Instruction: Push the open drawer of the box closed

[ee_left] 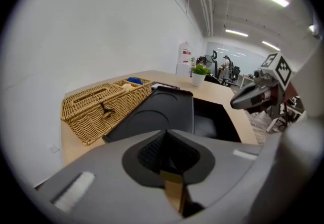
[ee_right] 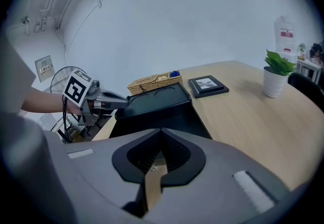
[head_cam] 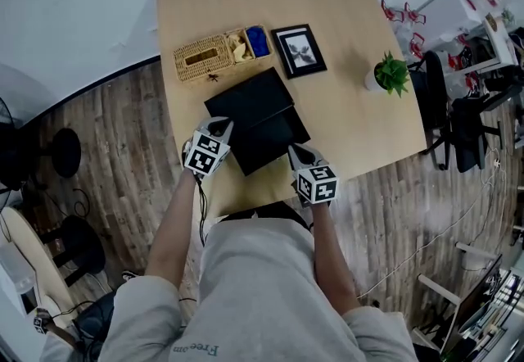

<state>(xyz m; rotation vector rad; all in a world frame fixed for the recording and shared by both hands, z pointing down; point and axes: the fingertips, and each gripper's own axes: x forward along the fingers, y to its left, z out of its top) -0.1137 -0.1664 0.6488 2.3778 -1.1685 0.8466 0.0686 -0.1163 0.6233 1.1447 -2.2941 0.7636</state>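
Pressed together and empty, my left gripper point(head_cam: 218, 126) and right gripper point(head_cam: 296, 152) could push unevenly, jamming the open drawer point(head_cam: 266, 143) of the black rectangular box point(head_cam: 250, 98).

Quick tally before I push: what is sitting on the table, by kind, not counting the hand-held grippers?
wicker basket: 1
black box with open drawer: 1
picture frame: 1
potted plant: 1
Total: 4
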